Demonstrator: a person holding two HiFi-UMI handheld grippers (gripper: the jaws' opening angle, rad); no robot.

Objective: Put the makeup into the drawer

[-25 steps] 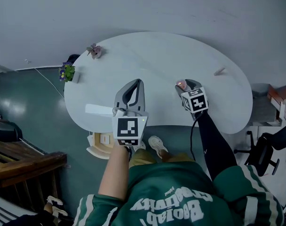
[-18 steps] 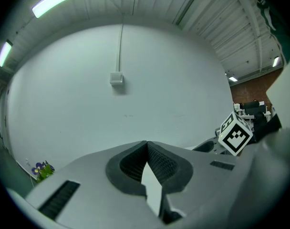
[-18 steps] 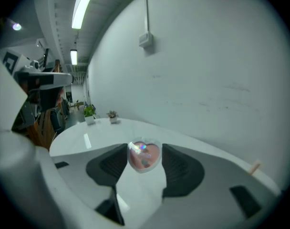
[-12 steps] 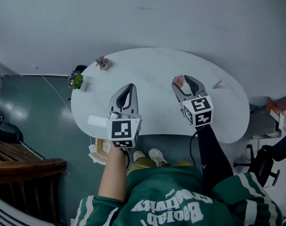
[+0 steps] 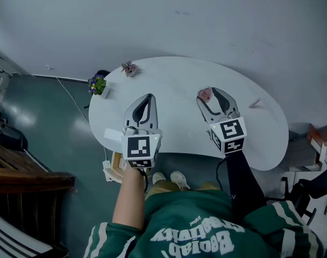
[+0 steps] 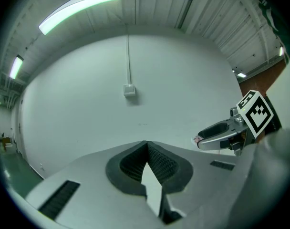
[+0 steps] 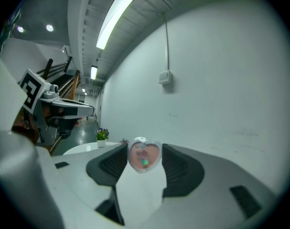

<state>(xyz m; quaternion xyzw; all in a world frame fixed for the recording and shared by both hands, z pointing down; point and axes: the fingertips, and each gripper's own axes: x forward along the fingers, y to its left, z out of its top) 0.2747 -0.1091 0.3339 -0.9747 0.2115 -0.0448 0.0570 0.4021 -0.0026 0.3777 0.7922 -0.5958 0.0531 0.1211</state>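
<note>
Sweatshirt (image 5: 196, 227), green with white lettering, fills the near edge of the head view, and a pair of pale shoes (image 5: 177, 177) shows just past it on the grey-green floor (image 5: 56, 128). A bare forearm carries the left gripper (image 5: 148, 97), and a dark sleeve carries the right gripper (image 5: 210, 92). Both are raised over the near part of the white, rounded oval table (image 5: 174, 77), side by side and well apart.

In the left gripper view its ribbed dark pads meet at the tips with nothing between them, so that claw is clenched and empty. The right gripper's jaws stand partly apart and grasp the makeup, a small round clear case with a pink inside (image 7: 144, 155), at their tips. The case is off the table, up in the air.

Below the table's near left edge sits a pale wooden drawer unit (image 5: 116, 165), mostly hidden; whether it is open cannot be told.

Farther back on the table, a small pot of purple flowers (image 5: 97, 84) stands at the left rim. A little pinkish ornament (image 5: 129, 68) sits beyond it, and a short tan stick-like object (image 5: 254, 103) lies far right. Behind is a plain white wall (image 5: 153, 20).
</note>
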